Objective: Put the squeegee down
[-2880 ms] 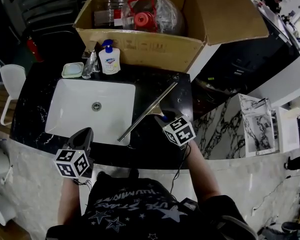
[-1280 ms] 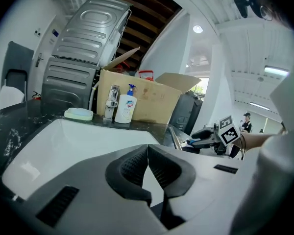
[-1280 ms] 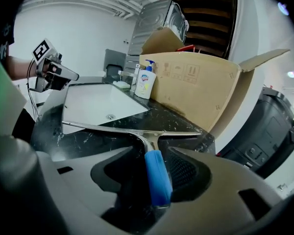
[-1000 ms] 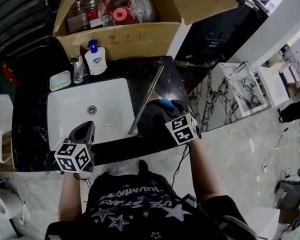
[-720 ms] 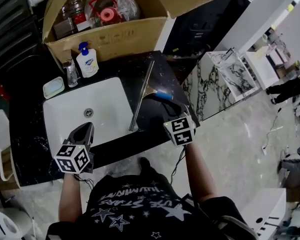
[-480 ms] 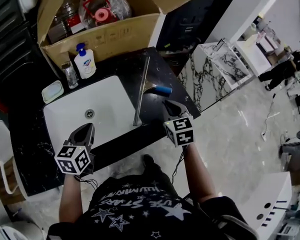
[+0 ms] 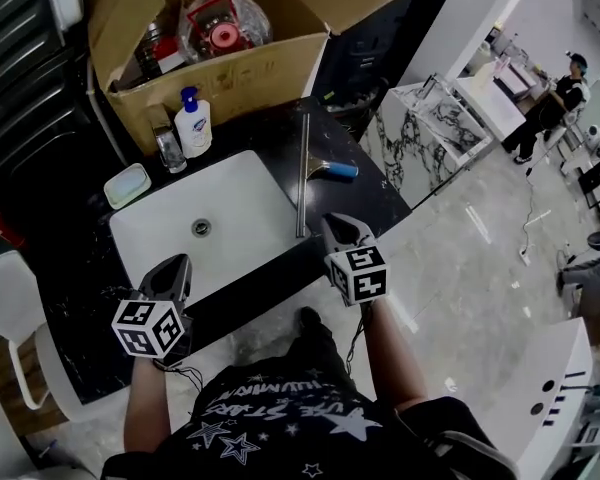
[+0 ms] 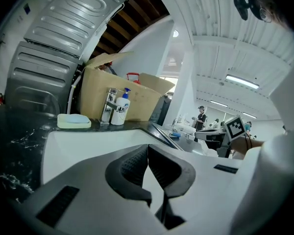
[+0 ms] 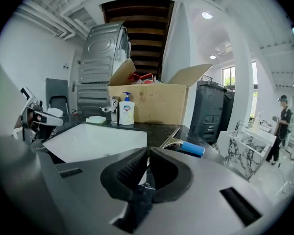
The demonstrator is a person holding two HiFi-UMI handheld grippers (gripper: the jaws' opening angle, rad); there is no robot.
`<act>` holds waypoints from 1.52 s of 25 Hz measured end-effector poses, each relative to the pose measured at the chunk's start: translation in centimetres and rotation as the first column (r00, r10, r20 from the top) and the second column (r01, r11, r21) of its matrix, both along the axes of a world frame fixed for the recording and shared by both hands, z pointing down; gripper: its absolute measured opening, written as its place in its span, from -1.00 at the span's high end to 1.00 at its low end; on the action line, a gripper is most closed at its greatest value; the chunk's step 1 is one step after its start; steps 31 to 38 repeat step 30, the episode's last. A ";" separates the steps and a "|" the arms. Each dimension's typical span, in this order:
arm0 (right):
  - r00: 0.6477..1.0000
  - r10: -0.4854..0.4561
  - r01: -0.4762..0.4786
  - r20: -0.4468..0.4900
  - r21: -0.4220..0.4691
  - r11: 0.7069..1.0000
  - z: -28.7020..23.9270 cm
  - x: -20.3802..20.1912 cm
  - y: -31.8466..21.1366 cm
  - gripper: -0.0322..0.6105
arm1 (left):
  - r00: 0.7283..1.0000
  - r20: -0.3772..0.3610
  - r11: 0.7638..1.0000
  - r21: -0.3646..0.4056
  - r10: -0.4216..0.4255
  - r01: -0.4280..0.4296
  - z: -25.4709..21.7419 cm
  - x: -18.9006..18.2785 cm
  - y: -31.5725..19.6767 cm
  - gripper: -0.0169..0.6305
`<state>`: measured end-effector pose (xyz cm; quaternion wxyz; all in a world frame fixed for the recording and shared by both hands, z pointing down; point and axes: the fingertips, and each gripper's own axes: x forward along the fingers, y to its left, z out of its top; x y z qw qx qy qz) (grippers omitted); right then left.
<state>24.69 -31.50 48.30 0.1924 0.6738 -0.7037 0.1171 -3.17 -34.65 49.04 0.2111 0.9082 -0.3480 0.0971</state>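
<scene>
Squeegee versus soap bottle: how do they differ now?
The squeegee lies flat on the counter right of the sink; the soap bottle stands upright behind it. The squeegee is long and thin with a blue handle; the soap bottle is squat and white. Both rest on the counter.

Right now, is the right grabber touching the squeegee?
Apart. In the right gripper view the right gripper has just closed its jaws on nothing, and the squeegee lies ahead on the counter, with bare counter between them.
</scene>
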 end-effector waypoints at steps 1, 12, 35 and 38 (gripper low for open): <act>1.000 0.001 -0.001 0.001 -0.005 1.000 0.1 -0.8 0.4 0.74 | 1.000 -0.005 1.000 -0.001 0.002 -0.002 -0.1 -0.7 0.4 0.89; 0.996 0.093 -0.093 0.000 -0.026 0.995 -0.2 -7.7 8.7 0.74 | 0.995 -0.021 0.995 -0.017 0.095 -0.095 0.0 -6.6 5.8 0.89; 0.985 0.170 -0.170 -0.004 -0.032 0.985 -0.4 -6.4 18.2 0.74 | 0.978 -0.023 0.978 -0.022 0.206 -0.207 0.0 -4.0 12.9 0.89; 0.985 0.170 -0.170 -0.004 -0.032 0.985 -0.4 -6.4 18.2 0.74 | 0.978 -0.023 0.978 -0.022 0.206 -0.207 0.0 -4.0 12.9 0.89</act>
